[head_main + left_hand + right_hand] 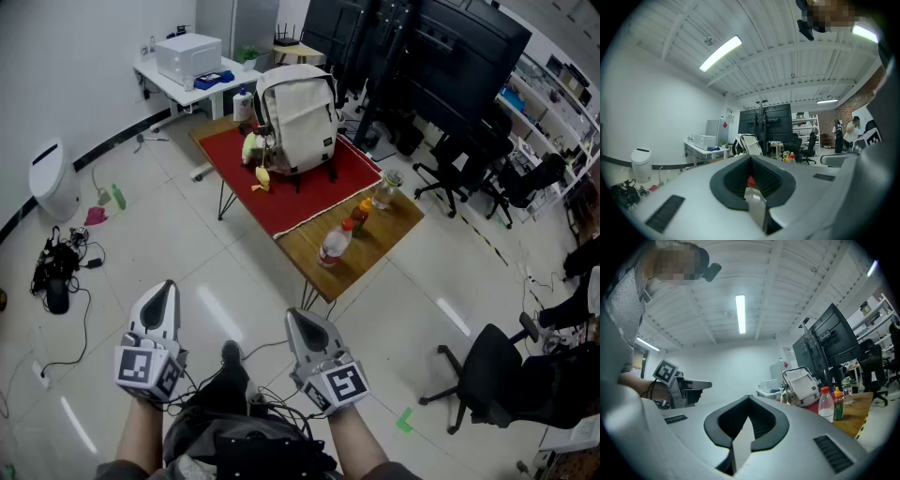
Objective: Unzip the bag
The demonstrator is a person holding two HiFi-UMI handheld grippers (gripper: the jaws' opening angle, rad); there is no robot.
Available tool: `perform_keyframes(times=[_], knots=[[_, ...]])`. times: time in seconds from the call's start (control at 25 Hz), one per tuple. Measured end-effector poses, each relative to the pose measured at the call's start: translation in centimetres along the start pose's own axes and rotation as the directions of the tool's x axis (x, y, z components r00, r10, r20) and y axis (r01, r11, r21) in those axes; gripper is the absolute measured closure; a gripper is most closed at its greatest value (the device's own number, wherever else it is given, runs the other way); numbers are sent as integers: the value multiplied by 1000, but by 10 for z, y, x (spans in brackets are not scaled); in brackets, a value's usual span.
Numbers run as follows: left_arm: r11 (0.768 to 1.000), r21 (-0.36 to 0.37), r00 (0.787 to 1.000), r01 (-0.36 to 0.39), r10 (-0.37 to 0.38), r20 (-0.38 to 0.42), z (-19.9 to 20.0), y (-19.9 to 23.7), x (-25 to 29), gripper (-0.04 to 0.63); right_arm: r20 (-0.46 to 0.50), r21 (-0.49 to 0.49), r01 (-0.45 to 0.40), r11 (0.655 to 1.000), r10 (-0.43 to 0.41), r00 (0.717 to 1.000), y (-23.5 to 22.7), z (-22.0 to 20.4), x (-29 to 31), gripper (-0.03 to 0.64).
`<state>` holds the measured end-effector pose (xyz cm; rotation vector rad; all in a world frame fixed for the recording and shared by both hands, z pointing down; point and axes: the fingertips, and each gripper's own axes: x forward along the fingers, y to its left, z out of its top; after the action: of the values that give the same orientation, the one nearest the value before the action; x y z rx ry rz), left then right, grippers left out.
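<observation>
Backpack [298, 117]: upright on red cloth [314, 192], upper centre of head view. Left gripper [166, 292], right gripper [298, 321]: lower frame, jaws closed, empty, well apart from it. Right judged slightly nearer.

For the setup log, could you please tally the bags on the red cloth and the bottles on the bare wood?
Bags: 1 (cream fabric backpack)
Bottles: 3 (clear plastic red-capped bottle, dark orange-capped bottle, clear lidded bottle)
Total: 4
</observation>
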<state>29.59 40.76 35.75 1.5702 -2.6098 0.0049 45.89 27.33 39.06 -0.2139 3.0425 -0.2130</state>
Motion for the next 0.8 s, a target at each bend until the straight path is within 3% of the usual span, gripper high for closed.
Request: perform_keyframes(times=[0.12,0.32,0.48,0.8], knots=[[1000,-12,1000,6,-6,-18,-7,4,17,561,-3,-10,-7,1000,7,1000,-5,-2,15,618],[998,15,998,64,-65,25,-8,15,67,561,-11,-12,2,1000,-2,1000,-27,-11,56,618],[994,25,993,108,-109,53,-5,50,127,561,-2,-15,25,1000,-25,1000,-52,-13,123,618],[983,-8,983,181,-181,16,2,130,275,561,-1,-34,77,996,-77,997,-111,-6,278,618]])
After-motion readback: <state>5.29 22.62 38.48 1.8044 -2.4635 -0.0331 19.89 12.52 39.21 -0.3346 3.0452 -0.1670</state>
